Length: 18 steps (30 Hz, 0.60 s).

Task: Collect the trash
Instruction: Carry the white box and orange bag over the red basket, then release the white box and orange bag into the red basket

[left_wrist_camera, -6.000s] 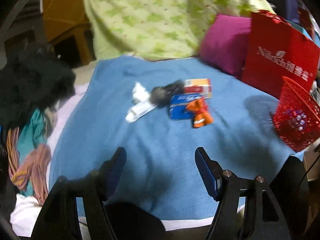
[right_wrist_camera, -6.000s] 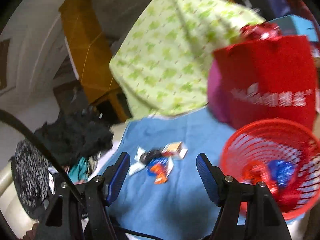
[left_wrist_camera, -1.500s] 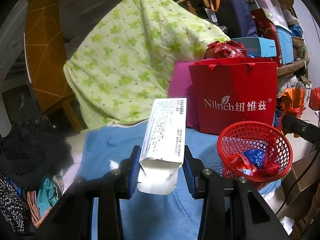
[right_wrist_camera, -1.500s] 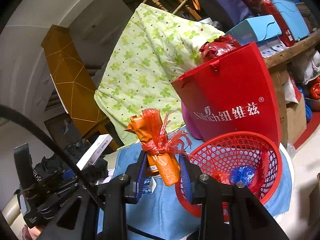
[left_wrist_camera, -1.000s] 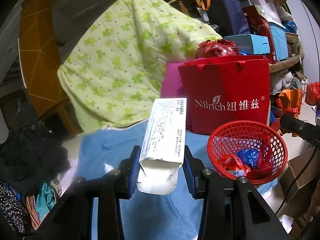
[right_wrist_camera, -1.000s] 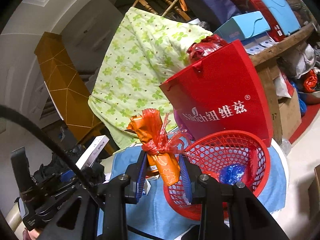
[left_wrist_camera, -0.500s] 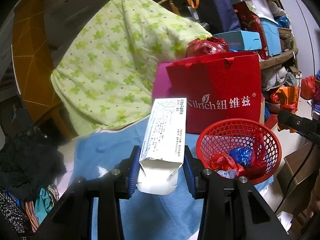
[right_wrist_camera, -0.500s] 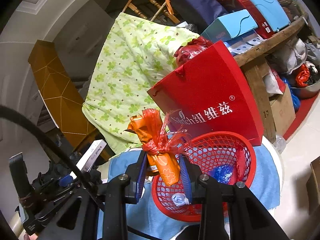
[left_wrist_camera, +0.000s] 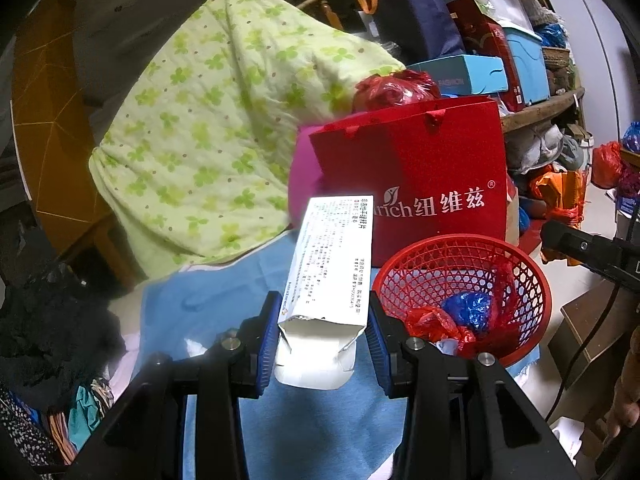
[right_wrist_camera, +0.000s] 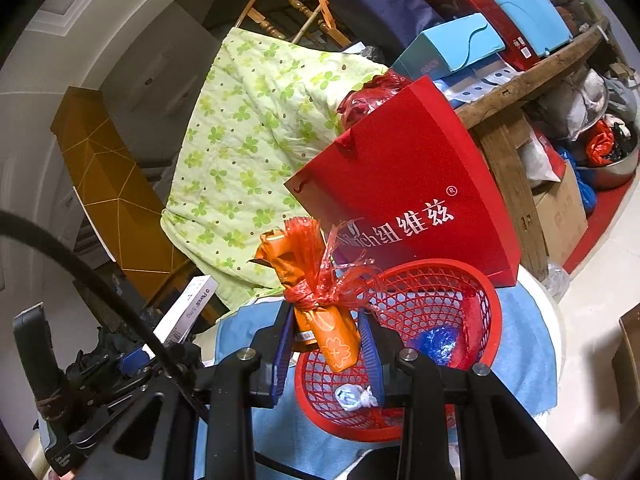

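A: Well, closest to the left wrist camera, the left gripper [left_wrist_camera: 322, 326] has its fingers [left_wrist_camera: 269, 330] clamped on a white carton [left_wrist_camera: 330, 276]. Its open flap end faces the camera, and the rest rises away between the blue pads. One face carries fine black print, too small to read.

B: And the right gripper [right_wrist_camera: 325, 336]?

A: Its fingers are closed tight on an orange wrapper [right_wrist_camera: 320, 308] with pale flower outlines, tied round the middle with frayed red ribbon. It sticks up past the fingertips, in front of the near rim of the red basket [right_wrist_camera: 486, 308].

B: What's in that basket?

A: Crumpled red plastic [left_wrist_camera: 438, 326], a blue crinkled wrapper [left_wrist_camera: 466, 308] and a small pale twisted wrapper [right_wrist_camera: 354, 396]. It sits on a blue blanket [left_wrist_camera: 316, 436], just right of the carton in the left view.

B: Any lettering behind?

A: A red paper bag [left_wrist_camera: 424, 172] stands just behind the basket, printed in white with "rich" after a leaf logo, then Chinese characters. Farther back, a green clover-print quilt [left_wrist_camera: 216, 136], and a light blue box [left_wrist_camera: 460, 74] marked "FASHION" on a shelf.
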Each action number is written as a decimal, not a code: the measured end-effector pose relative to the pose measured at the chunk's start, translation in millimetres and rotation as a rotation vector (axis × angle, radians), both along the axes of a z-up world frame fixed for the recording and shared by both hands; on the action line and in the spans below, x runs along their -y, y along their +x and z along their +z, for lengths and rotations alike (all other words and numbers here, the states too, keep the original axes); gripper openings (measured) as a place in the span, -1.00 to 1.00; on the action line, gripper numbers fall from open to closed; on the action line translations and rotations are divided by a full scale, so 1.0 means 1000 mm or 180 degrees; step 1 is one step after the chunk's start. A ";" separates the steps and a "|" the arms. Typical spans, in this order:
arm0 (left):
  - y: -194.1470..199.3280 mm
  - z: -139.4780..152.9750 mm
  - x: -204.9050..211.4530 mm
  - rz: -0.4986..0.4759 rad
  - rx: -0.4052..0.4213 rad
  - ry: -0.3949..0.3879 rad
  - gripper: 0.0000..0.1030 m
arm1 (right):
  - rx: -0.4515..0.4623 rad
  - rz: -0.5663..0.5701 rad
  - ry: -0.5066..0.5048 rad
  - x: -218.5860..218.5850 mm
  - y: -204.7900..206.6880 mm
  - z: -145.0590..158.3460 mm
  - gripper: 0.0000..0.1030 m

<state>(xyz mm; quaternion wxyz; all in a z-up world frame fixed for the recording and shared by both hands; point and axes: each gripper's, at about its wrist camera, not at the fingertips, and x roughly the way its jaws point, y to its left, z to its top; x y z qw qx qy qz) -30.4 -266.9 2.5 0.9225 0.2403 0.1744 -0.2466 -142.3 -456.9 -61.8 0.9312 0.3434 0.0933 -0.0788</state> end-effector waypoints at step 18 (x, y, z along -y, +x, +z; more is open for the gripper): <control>-0.007 -0.006 0.020 -0.0143 -0.0007 0.0115 -0.17 | -0.0050 -0.0061 0.0151 0.011 -0.004 -0.013 -0.32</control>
